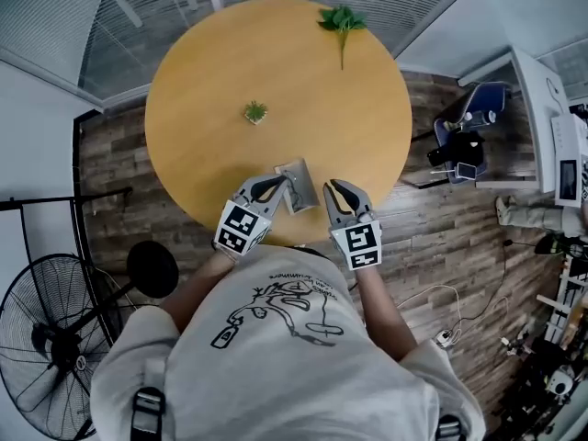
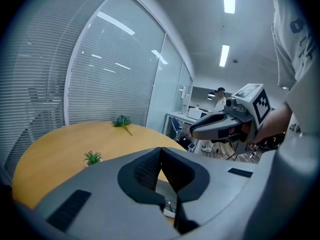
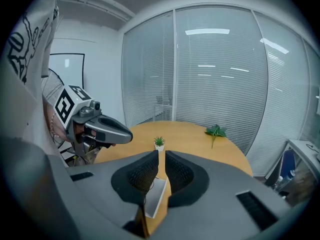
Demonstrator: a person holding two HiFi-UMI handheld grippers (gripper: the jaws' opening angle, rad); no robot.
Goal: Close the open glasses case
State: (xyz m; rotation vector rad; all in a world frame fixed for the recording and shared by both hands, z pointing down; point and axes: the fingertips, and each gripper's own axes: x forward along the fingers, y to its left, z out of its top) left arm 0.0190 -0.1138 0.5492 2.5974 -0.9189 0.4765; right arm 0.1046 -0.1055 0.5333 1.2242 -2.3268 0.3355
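Glasses case (image 1: 299, 187) lies open on the round wooden table (image 1: 276, 62), at the edge nearest the person, with its pale interior showing. The left claw (image 1: 279, 185) sits just beside the case on its left, and whether it touches the case cannot be told from the head view. Its jaws are pressed together at the tips with nothing between them. The right claw (image 1: 336, 189) sits just beside the case on its right. Its jaws stand a narrow slit apart and hold nothing. A small potted plant (image 1: 255, 111) stands beyond the case, well apart from it. A green leafy sprig (image 1: 342, 21) lies farther beyond the case, at the table's far edge.
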